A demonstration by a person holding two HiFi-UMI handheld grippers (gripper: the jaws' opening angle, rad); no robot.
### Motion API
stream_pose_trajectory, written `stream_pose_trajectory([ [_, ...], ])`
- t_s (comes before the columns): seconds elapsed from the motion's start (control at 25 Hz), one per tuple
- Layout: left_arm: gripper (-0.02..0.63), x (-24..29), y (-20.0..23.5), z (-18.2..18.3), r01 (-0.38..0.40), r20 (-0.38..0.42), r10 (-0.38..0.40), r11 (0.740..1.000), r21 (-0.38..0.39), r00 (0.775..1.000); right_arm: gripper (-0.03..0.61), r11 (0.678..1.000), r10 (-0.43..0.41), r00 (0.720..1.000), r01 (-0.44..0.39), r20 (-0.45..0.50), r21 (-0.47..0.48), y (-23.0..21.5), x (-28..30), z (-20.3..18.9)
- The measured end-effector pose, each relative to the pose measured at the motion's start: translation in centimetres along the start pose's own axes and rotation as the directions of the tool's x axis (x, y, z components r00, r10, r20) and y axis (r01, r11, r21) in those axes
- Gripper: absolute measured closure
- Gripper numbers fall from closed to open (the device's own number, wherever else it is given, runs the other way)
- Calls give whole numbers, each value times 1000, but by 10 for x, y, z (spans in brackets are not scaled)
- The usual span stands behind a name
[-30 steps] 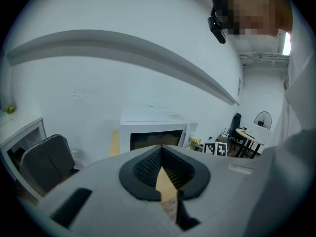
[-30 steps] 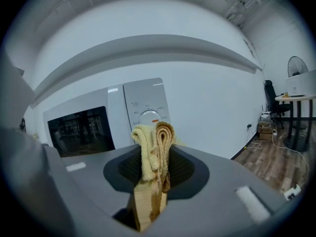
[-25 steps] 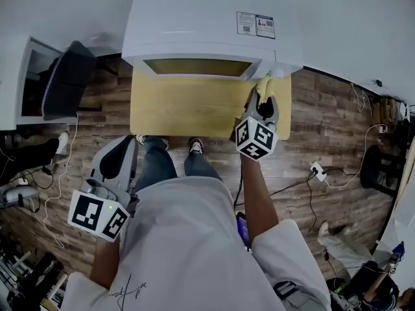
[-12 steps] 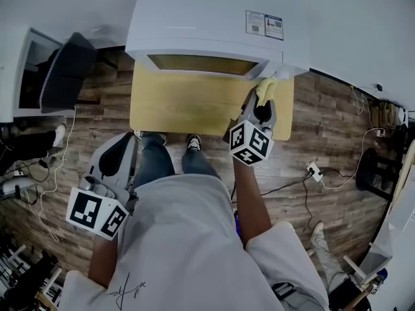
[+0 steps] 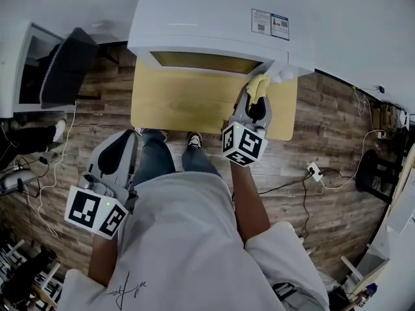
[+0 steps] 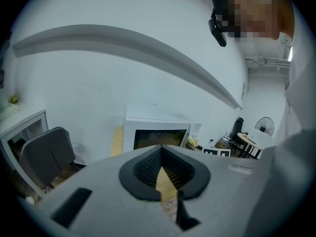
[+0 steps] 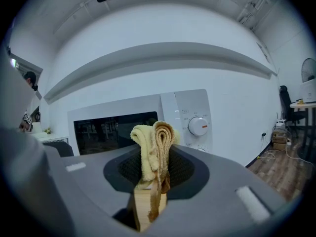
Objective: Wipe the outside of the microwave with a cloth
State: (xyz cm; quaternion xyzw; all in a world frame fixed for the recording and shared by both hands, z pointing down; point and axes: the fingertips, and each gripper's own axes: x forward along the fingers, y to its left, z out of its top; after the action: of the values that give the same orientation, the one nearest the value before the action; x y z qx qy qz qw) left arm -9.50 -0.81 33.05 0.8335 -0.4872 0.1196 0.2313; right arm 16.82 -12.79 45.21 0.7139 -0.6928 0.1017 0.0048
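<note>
A white microwave (image 5: 207, 24) stands on a light wooden table (image 5: 188, 102); its dark door window (image 7: 116, 130) and round knob (image 7: 198, 126) face me. My right gripper (image 5: 257, 96) is shut on a folded yellow cloth (image 7: 153, 147), held just in front of the microwave's front near the control panel (image 7: 192, 120). The cloth (image 5: 257, 86) sits a little left of the knob (image 5: 286, 75). My left gripper (image 5: 118, 157) hangs low at my left side, away from the table, shut with nothing between its jaws. In the left gripper view the microwave (image 6: 157, 130) shows far off.
A dark grey chair (image 5: 68, 73) stands left of the table by a white cabinet (image 5: 16, 76). Cables and a power strip (image 5: 318, 170) lie on the wooden floor at the right. A white wall runs behind the microwave.
My right gripper with the cloth has shifted slightly left along the microwave's front, away from the knob. The left gripper has stayed put.
</note>
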Motion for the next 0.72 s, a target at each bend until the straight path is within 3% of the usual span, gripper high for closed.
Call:
stream_pose_trajectory([
  [0.44,623,-4,6,-1,-21,6,21,1000,-16,1000,459,999,37,999,-37,-13,36,35,28,-10],
  [0.72,623,-8,17,-1,-46,9,46,998,-35,999,459,989,145,989,-144,-37,18,78,28,-20],
])
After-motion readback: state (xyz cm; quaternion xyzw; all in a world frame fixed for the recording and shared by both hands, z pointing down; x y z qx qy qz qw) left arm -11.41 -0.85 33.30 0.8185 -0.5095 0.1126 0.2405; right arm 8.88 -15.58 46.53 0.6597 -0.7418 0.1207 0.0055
